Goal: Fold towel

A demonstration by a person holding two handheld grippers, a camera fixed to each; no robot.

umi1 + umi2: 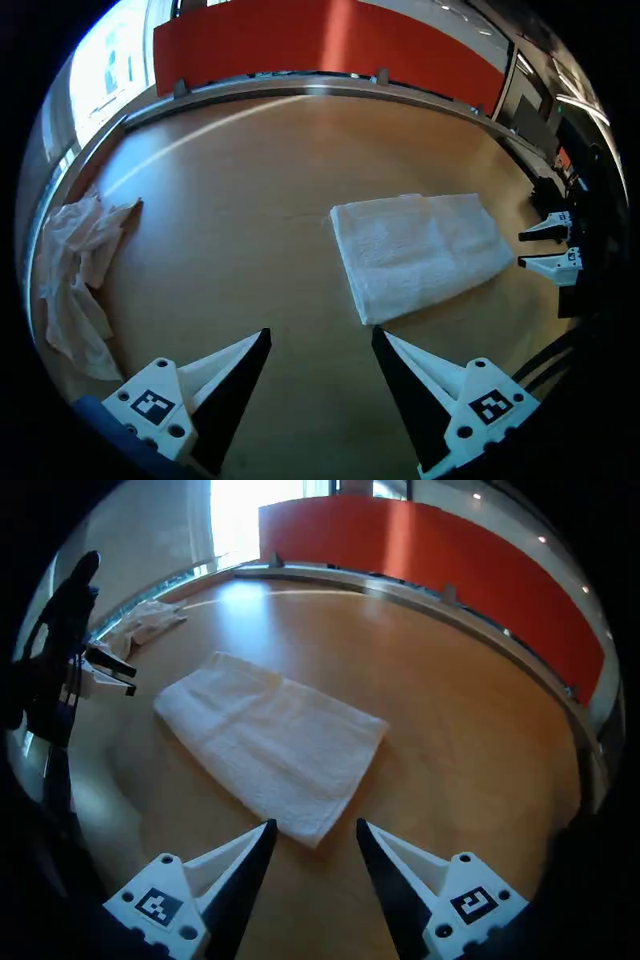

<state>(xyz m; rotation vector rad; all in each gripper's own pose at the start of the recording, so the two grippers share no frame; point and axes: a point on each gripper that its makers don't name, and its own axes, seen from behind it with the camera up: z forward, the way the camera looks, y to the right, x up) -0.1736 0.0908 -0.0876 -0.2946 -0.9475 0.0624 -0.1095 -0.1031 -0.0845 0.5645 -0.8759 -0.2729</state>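
Lying diagonally on a tan wooden table (464, 720), the folded white terry towel (268, 740) points a corner at the right gripper (314, 824), open and empty like the left gripper (321, 332); layers unclear.

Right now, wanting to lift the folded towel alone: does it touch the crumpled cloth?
Apart. The left gripper view shows a broad stretch of bare table between the folded towel and the crumpled cloth.

I'm watching a crumpled white cloth (74, 276) lying at the edge of the wooden table (240, 204), an orange panel (320, 40) standing along the table's back rim, daylight pouring through a window (104, 64).
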